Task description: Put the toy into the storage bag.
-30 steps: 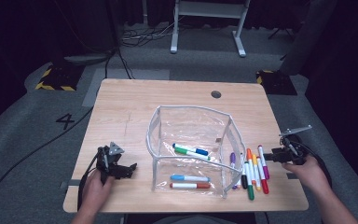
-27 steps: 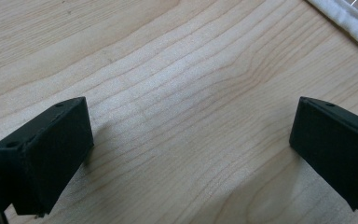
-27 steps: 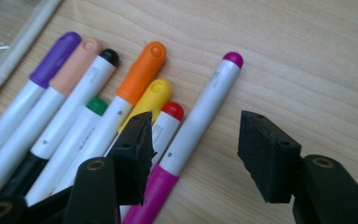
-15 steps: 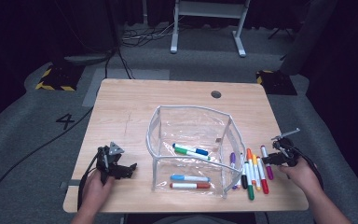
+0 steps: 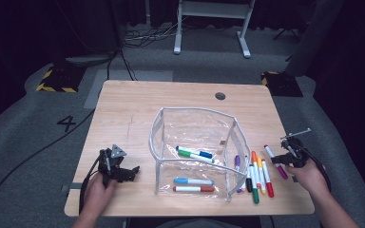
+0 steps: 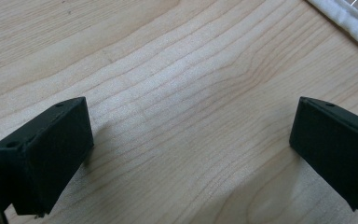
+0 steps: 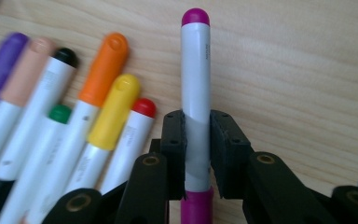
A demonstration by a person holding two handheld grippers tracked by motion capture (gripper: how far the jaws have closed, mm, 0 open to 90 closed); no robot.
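From the high view we see the magenta marker lying on the table right of the marker row, its long axis running away-left to near-right, the right gripper at its near part. Our left gripper rests well apart.

In the left gripper view, both jaws stand wide over bare wood.

In the right gripper view, the jaws have just been closing and now clamp the marker's white barrel, its cap pointing straight ahead.

My right hand-held gripper covers the middle of the magenta marker, whose lower cap runs off the bottom edge. The other markers are cut off at left and below, the purple one blurred.
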